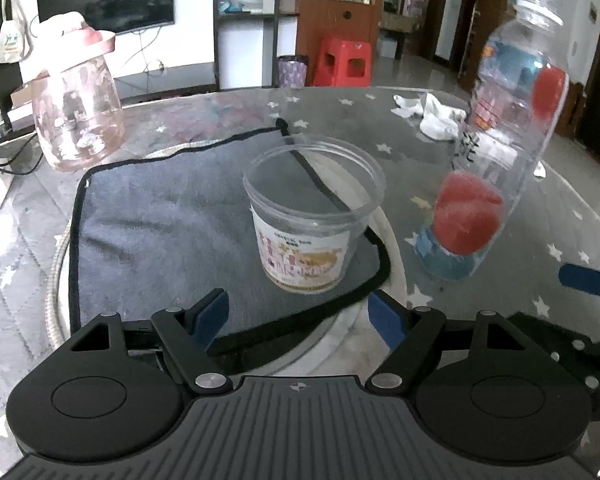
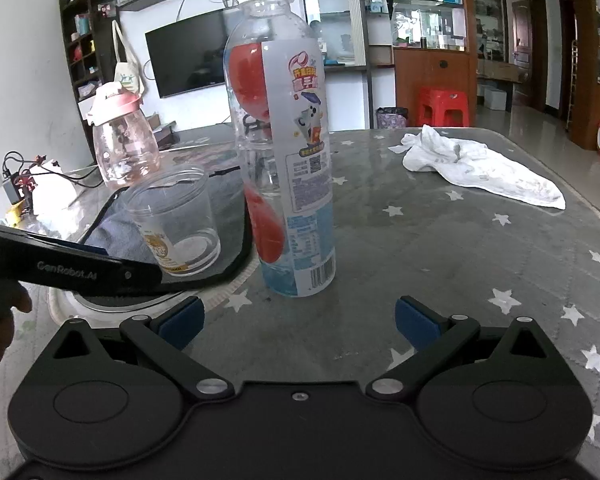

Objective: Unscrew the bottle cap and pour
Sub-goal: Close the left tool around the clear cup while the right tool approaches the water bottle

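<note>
1. While both tongs sit low over the tabletop [image 2: 440, 248], the left gripper [image 1: 298, 316] is spread with nothing between its blue pads, and the right gripper [image 2: 298, 318] is spread too, pinching nothing.
2. Seen from the right wrist, the bottle [image 2: 284, 152] stands upright on the bare tabletop just ahead of the spread fingers; its threaded neck is uncapped, a detail that is blurred at the top edge of the left wrist view, where the bottle [image 1: 496, 152] leans in from the right.
3. Just left of the bottle, the clear cup [image 1: 314, 216] stands on a grey cloth [image 1: 160, 216] with black edging; the left view looks down into its open mouth, while the right view shows the cup [image 2: 176, 220] from the side with its pale bottom.
4. Only the right view shows the white rag [image 2: 484, 170] in full, lying toward the far right edge of the tabletop.
5. A pink jar [image 1: 76, 112] stands beyond the cloth near the far left edge.
6. Only the right view catches the left gripper's black body [image 2: 68, 264] at its left edge.
</note>
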Available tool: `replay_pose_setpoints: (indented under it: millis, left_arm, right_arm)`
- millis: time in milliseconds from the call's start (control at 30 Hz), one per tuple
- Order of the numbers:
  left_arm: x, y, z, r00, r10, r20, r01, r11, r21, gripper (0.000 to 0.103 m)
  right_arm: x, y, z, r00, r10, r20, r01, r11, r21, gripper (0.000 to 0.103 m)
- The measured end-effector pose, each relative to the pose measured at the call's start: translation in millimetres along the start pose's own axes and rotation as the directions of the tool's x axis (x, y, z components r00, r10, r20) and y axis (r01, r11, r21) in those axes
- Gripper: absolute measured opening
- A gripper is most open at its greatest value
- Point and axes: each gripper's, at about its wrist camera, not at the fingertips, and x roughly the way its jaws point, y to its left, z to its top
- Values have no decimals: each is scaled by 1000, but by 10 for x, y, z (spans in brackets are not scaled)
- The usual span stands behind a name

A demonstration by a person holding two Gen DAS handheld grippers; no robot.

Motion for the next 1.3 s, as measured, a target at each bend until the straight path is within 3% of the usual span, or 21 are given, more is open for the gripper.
replay_pose_setpoints:
  millis: [667, 967, 1300]
  left_arm:
    - [288, 150, 28, 995, -69, 70, 70, 998, -7, 78]
    - [337, 135, 25, 993, -75, 86, 71, 997, 42, 83]
    - [427, 202, 35, 986, -142, 92, 139, 990, 36, 85]
  right_arm:
    - [56, 34, 12, 1000, 6, -7, -6, 1000, -12, 103]
    - [98, 27, 14, 1000, 10, -11, -10, 1000, -19, 103]
    - [131, 41, 22, 1000, 7, -15, -8, 1000, -24, 103]
